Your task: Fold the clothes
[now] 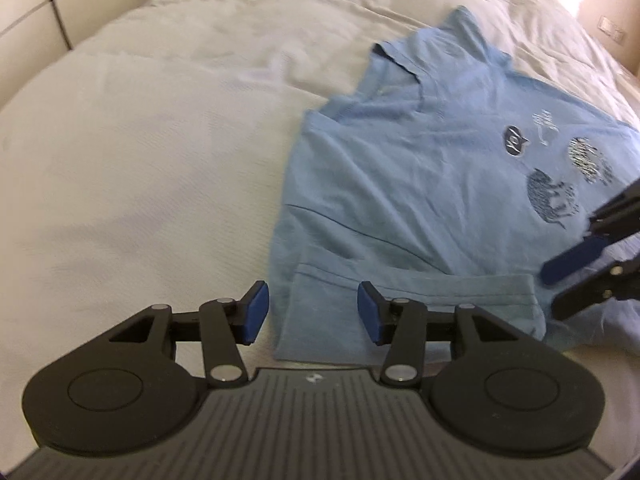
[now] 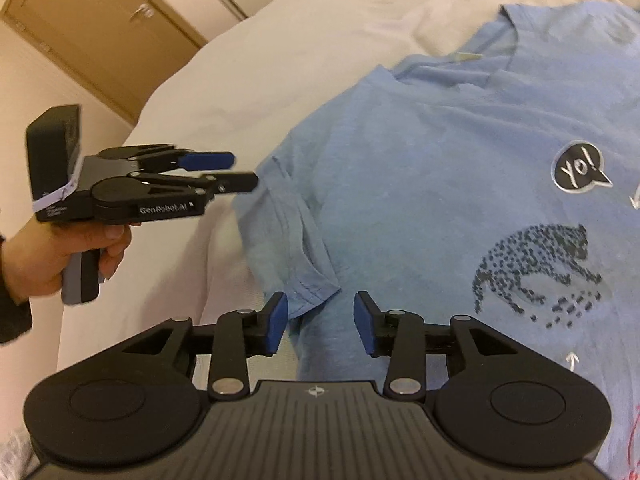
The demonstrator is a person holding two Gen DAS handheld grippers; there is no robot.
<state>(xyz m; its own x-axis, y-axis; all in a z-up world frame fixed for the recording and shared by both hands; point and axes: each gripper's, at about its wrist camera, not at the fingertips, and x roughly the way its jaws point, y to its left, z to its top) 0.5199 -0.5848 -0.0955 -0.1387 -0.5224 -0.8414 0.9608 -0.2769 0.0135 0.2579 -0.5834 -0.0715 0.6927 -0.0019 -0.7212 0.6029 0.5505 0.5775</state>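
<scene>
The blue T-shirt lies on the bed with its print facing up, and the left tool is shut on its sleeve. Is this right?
Not quite. The left tool is open over the sleeve, gripping nothing, as the left wrist view shows. The blue T-shirt does lie print-up on the bed.

free: bare bedspread (image 1: 140, 152) left of shirt (image 1: 420, 184) | obstacle: right gripper (image 1: 576, 276) over shirt hem

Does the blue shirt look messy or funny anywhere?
A little. The blue shirt lies face up on the bed, but one sleeve is rumpled and doubled over itself near the right gripper. Nothing looks torn or spilled. Both grippers are open, holding nothing.
</scene>
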